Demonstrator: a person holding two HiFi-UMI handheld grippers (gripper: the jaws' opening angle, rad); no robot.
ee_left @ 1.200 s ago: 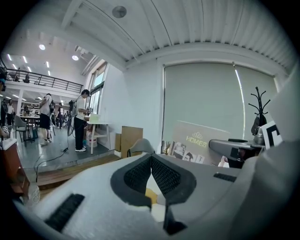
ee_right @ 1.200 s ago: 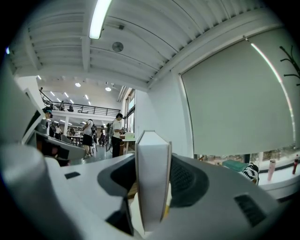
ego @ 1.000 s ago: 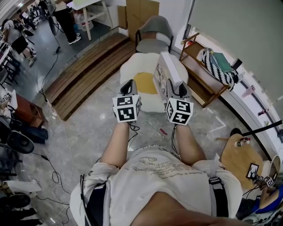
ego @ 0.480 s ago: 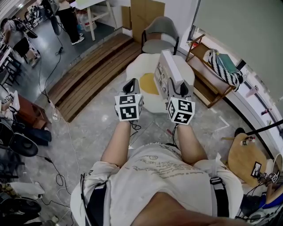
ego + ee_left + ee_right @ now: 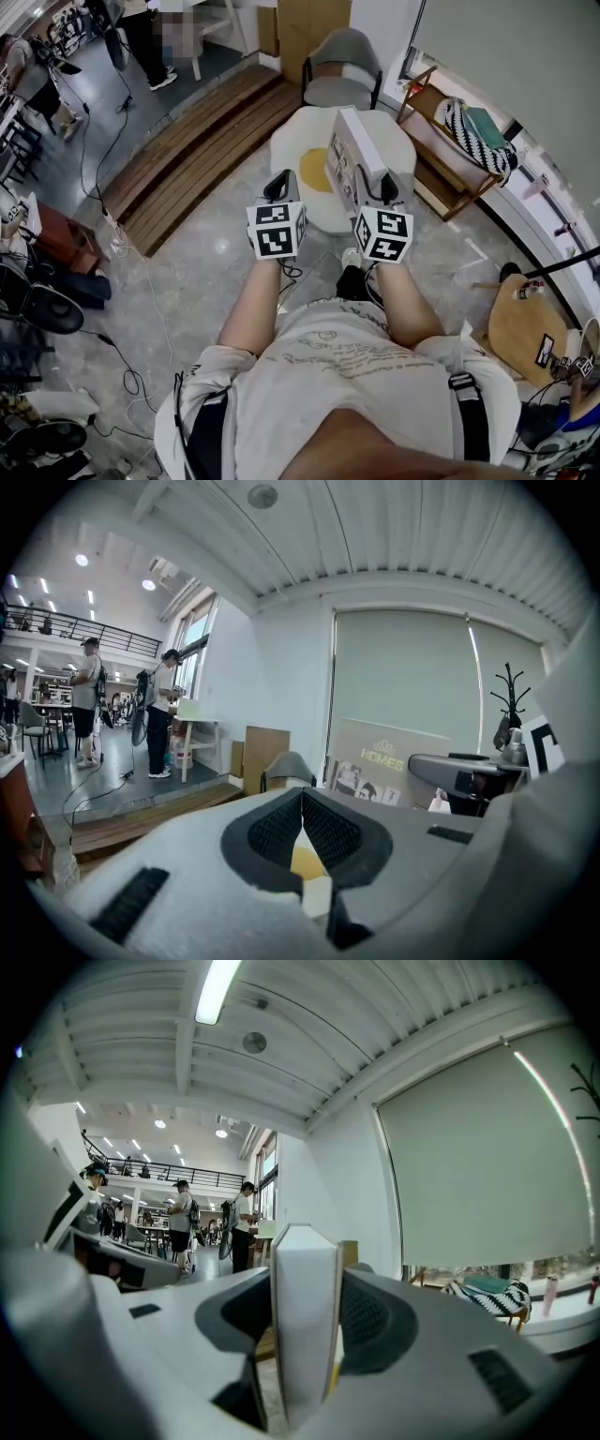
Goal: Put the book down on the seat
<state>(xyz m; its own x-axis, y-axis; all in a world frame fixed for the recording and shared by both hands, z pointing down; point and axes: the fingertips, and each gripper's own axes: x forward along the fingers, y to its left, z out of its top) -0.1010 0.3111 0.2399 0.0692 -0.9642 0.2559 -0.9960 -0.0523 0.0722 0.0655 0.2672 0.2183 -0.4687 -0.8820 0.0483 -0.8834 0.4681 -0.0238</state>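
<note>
A white book (image 5: 353, 150) stands on edge, upright, in my right gripper (image 5: 374, 184), which is shut on its lower end. In the right gripper view the book (image 5: 304, 1316) fills the gap between the two dark pads. The seat (image 5: 292, 139) is a low white egg-shaped cushion with a yellow centre, and it lies on the floor under and ahead of both grippers. My left gripper (image 5: 279, 180) hangs beside the book on its left, over the seat's near edge. It is shut with nothing in it, and its pads (image 5: 323, 829) meet at the tips.
A grey armchair (image 5: 342, 67) stands behind the seat. A wooden rack (image 5: 441, 155) with a striped bag (image 5: 476, 141) runs along the right. Wooden steps (image 5: 183, 155) lie to the left, a round wooden table (image 5: 520, 323) at the lower right. Cables trail over the floor at the left.
The seat and room have slid slightly in the head view as the person steps nearer. A dark shoe now shows below the grippers. The book stays held upright.
</note>
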